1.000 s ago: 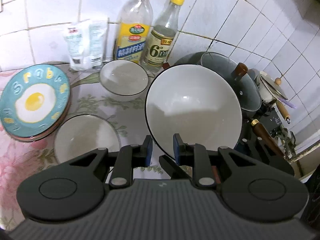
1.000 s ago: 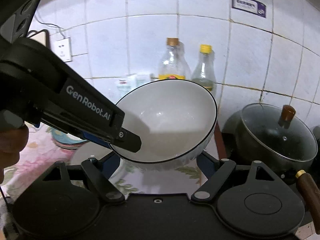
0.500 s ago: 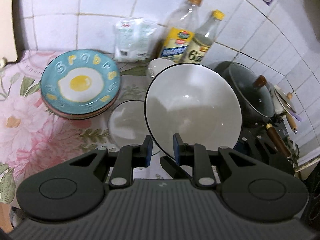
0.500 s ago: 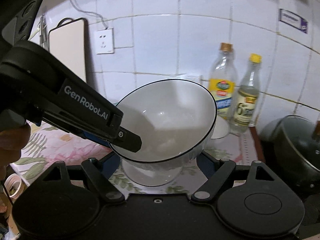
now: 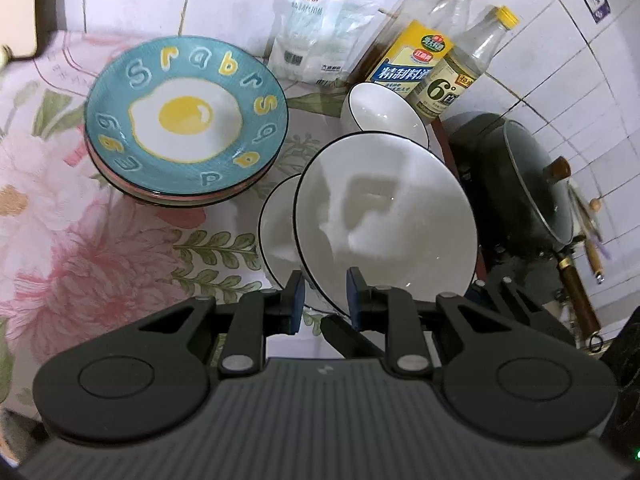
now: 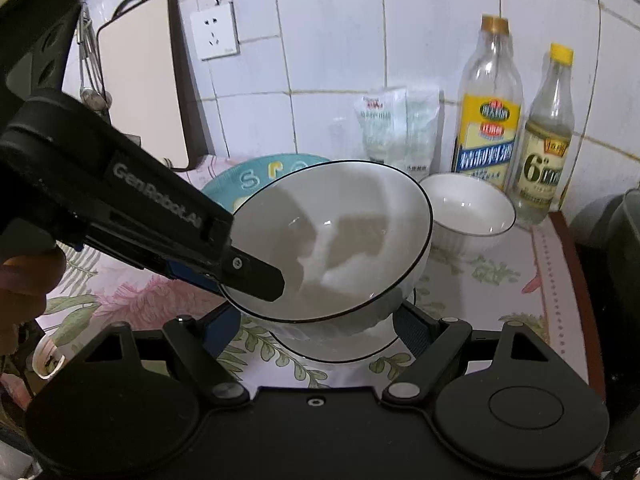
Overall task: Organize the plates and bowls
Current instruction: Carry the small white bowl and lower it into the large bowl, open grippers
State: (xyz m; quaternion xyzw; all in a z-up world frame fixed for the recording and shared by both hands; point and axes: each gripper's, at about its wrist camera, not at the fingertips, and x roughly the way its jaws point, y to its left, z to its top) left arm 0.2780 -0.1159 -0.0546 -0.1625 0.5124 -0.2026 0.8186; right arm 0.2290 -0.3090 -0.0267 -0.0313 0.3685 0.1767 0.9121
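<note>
Plate stack (image 5: 186, 120), blue egg plate on top, sits on the floral cloth (image 5: 60, 220) and serves as landmark. Right of the stack, a bowl on the cloth (image 5: 278, 240); a back bowl (image 5: 382, 118) stands behind that, by the two bottles (image 5: 424, 60). Pot (image 5: 524, 184) is farther right of the stack, well apart.

Held bowl (image 5: 386, 216) hangs tilted, just right of the stack, over the bowl on the cloth, overlapping it in the left view. Whether they touch yet I cannot tell; the right view shows the lower rim (image 6: 344, 350) peeking out under it, so likely a slight gap.

Left gripper (image 5: 325, 300): fingers narrow, pinching the near rim of the held bowl, one pad inside, one outside. Right gripper (image 6: 316, 322): fingers wide, set either side of the bowl's lower body, not clearly pressing on it; looks like a guard or support.

Step, as I judge it: nest the held bowl into the bowl on the cloth. To do well:
- level the bowl first; it leans toward the left gripper
- centre it over the lower rim, nudging away from the stack so it does not clip the plates
- lower slowly, rim pinch is a weak hold and glazed ceramic may slip
- release only once seated
- keep right fingers clear of the lower rim
</note>
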